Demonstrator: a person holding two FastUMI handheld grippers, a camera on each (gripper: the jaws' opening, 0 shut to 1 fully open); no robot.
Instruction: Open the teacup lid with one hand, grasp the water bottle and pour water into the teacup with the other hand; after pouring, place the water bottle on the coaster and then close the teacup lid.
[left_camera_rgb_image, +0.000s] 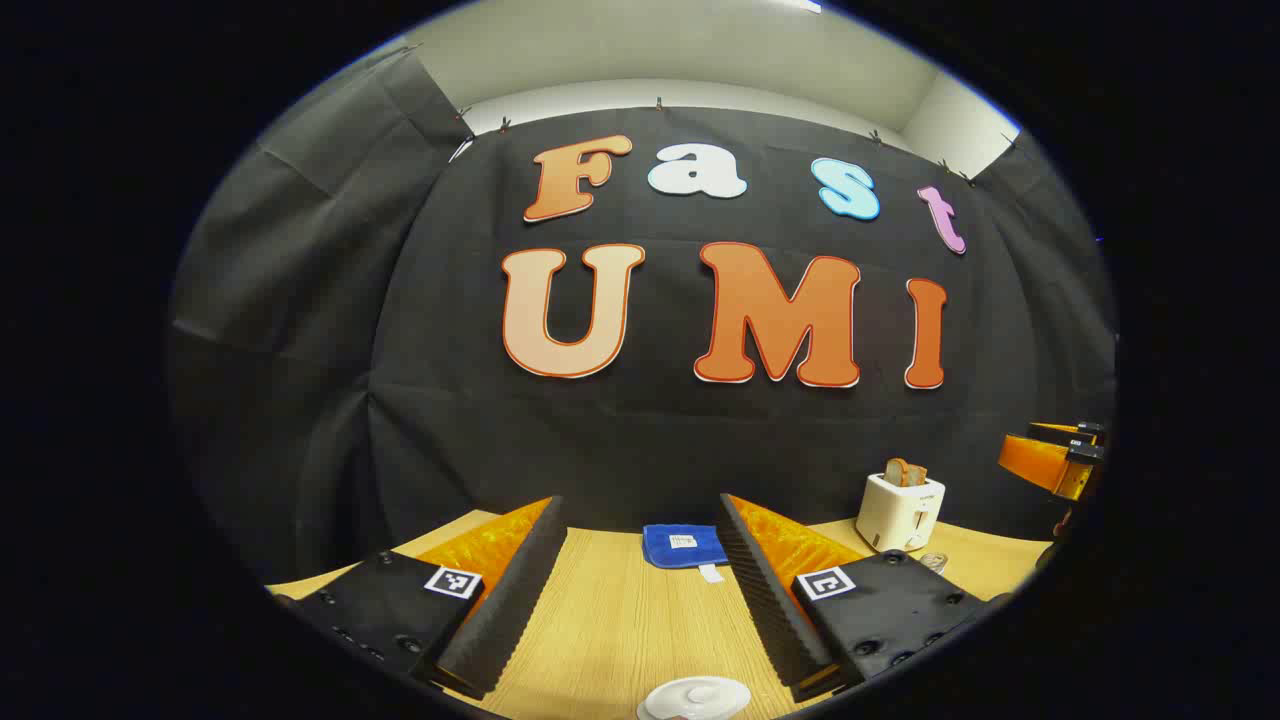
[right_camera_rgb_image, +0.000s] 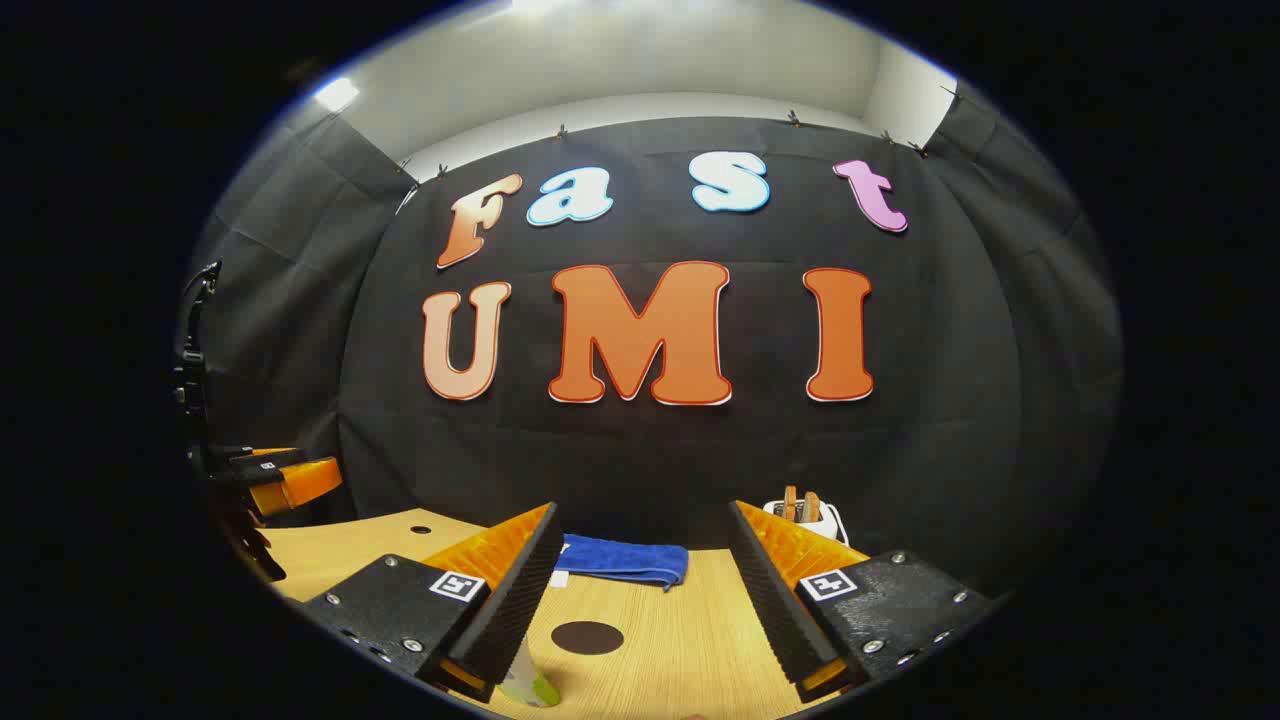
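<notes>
In the left gripper view my left gripper (left_camera_rgb_image: 641, 503) stands open above the wooden table, nothing between its fingers. The white round teacup lid (left_camera_rgb_image: 695, 697) lies just below it at the bottom edge; the cup underneath is hidden. In the right gripper view my right gripper (right_camera_rgb_image: 643, 510) is also open and empty. A dark round coaster (right_camera_rgb_image: 587, 637) lies flat on the table between its fingers. Beside its left finger pokes up part of the clear water bottle (right_camera_rgb_image: 530, 686) with a yellow-green band, mostly hidden.
A folded blue cloth (left_camera_rgb_image: 685, 547) (right_camera_rgb_image: 620, 560) lies at the table's back by the black wall. A white toaster (left_camera_rgb_image: 900, 510) (right_camera_rgb_image: 805, 512) holding bread stands at the back right. The table (right_camera_rgb_image: 420, 529) has a small hole at the left.
</notes>
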